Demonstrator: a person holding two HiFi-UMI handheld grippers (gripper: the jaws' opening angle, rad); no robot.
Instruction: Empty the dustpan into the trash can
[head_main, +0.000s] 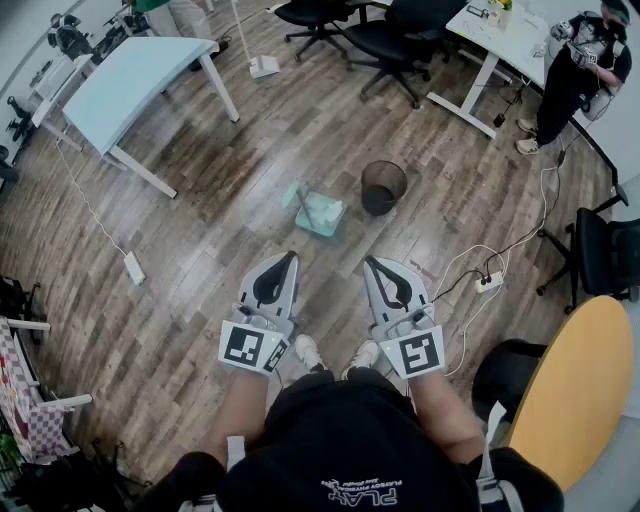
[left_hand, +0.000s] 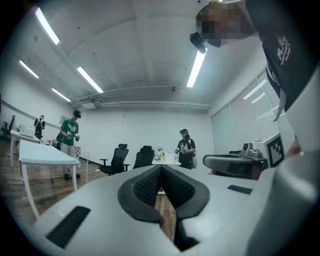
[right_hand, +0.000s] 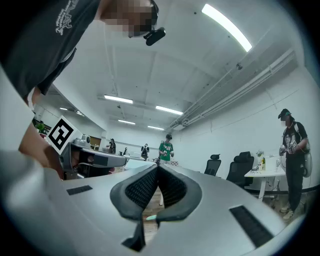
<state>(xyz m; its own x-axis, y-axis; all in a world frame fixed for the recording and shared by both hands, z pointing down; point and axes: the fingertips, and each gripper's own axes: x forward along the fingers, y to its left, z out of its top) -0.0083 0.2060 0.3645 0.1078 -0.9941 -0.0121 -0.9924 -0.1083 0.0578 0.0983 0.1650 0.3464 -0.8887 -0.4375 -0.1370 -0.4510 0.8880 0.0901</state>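
Dustpan (head_main: 320, 212), pale green, lies on the wood floor (head_main: 200, 300) in the head view, just beside the black trash can (head_main: 384, 186) and on that view's left of it, well ahead of the person's shoes. The left gripper (head_main: 289, 257) and the right gripper (head_main: 371, 262) are held side by side in front of the body, both well apart from the dustpan, each with its jaws together and nothing in them. So the task looks to be at its very start: the reach has not yet been made. The next move calls for stepping closer, lowering one gripper, opening its jaws and closing them on the handle before any lift and tip over the can. The pan's long axis seems to run diagonally, with the narrow handle end toward the upper left and the wide body toward the lower right, though at this range the mouth's direction is not certain. In the left gripper view the dark ribbed pads (left_hand: 142, 187) meet at the tip with only bare floor showing below them. In the right gripper view the pads (right_hand: 140, 190) likewise meet at the tip, gripping nothing, and face across the room rather than down at the floor.
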